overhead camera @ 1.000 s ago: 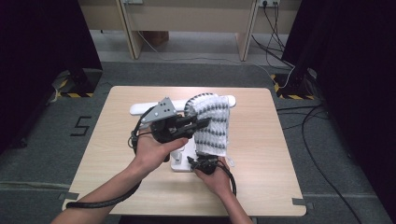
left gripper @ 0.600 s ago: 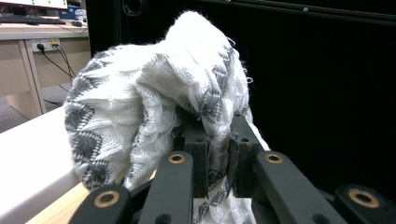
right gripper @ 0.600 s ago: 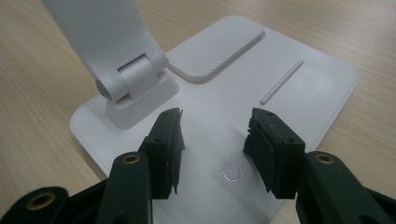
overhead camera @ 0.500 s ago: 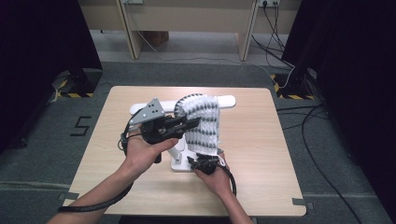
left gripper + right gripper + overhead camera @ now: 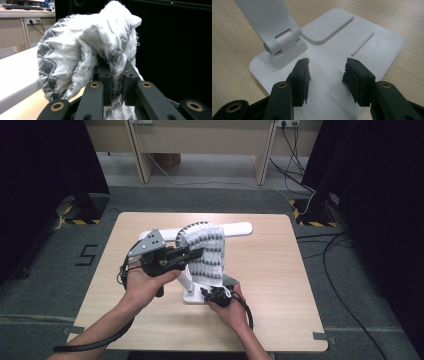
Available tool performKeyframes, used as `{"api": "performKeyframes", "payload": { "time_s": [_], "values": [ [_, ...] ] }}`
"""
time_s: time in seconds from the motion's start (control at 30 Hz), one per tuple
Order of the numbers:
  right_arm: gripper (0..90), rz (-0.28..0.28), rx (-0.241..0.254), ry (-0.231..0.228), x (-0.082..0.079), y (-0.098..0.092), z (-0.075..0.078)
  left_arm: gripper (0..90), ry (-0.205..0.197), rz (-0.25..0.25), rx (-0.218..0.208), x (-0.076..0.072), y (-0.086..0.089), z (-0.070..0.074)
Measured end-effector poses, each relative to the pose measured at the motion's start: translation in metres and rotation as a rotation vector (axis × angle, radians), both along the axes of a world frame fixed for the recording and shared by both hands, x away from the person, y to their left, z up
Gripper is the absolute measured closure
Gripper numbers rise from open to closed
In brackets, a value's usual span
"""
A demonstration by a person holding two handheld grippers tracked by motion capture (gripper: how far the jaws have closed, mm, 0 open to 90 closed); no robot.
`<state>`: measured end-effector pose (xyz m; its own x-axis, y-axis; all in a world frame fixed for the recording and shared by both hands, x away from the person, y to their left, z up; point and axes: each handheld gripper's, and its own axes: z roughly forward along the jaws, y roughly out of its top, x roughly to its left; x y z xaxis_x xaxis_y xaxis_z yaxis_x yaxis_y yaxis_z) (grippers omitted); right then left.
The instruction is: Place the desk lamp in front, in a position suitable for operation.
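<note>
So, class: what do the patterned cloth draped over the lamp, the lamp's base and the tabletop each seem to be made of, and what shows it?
Cloth: knitted yarn, likely wool or acrylic; fuzzy fibres, ribbed white-and-grey zigzags. Lamp base: probably matt white plastic; smooth, moulded edges. Tabletop: pale wood or wood-look laminate; fine grain lines.

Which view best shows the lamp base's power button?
The right gripper view: the power button sits plainly on the white lamp base, between the open right claw. In the high view the hand covers it; the left gripper view faces the knitted cloth.

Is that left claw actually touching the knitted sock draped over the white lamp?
Touching. In the left gripper view, the left gripper has its jaws pinched shut on a fold of the grey-and-white knitted sock, fabric squeezed between them.
</note>
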<state>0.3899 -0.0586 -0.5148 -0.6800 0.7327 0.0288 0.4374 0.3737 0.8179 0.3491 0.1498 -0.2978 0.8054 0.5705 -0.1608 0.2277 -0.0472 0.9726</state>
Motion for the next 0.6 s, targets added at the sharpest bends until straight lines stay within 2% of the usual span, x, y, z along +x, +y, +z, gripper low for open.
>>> {"api": "performKeyframes", "payload": {
  "time_s": [0.6],
  "values": [
    [54.3,0.000,-0.003,-0.002,0.000,0.000,0.000,80.8,0.010,0.044,-0.007,-0.006,0.027,-0.009]
  ]
}}
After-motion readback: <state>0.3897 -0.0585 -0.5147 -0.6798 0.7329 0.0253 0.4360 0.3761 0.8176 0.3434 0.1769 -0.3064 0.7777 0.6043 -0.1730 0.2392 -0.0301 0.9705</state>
